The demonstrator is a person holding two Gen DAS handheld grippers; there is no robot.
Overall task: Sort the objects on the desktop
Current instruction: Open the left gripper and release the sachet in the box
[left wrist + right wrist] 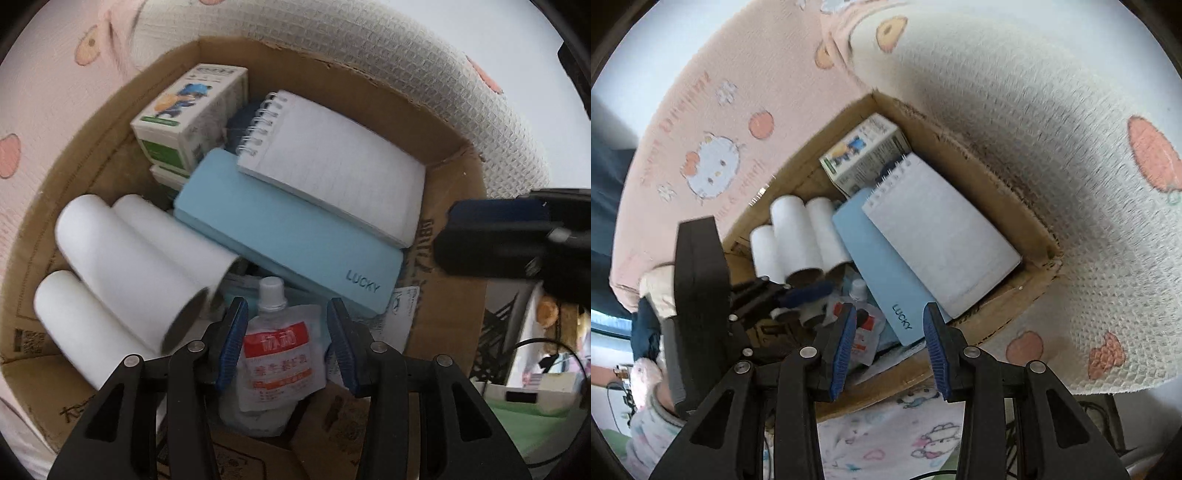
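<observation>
1. The cardboard box [448, 325] sits on a cartoon-print blanket [701, 122], already holding most sorted items.
2. A blue LUCKY case [288, 240] under a spiral notepad [340, 162] lies ahead of the left claw [284, 343].
3. Paper rolls [125, 266] lie to that claw's left.
4. The spouted pouch [277, 354] sits between its spread, empty jaws: probably a release, so lifting clear comes next.
5. The right claw [888, 350] hangs open above the box's near edge.

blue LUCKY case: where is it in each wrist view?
Left wrist: blue LUCKY case runs diagonally across the frame's centre inside the cardboard box, its lettered end lower right.
Right wrist: the case sits centre, lettered end pointing down between the right gripper fingers.
Shared landmark: the spiral notepad lying on the case's upper end.
</observation>
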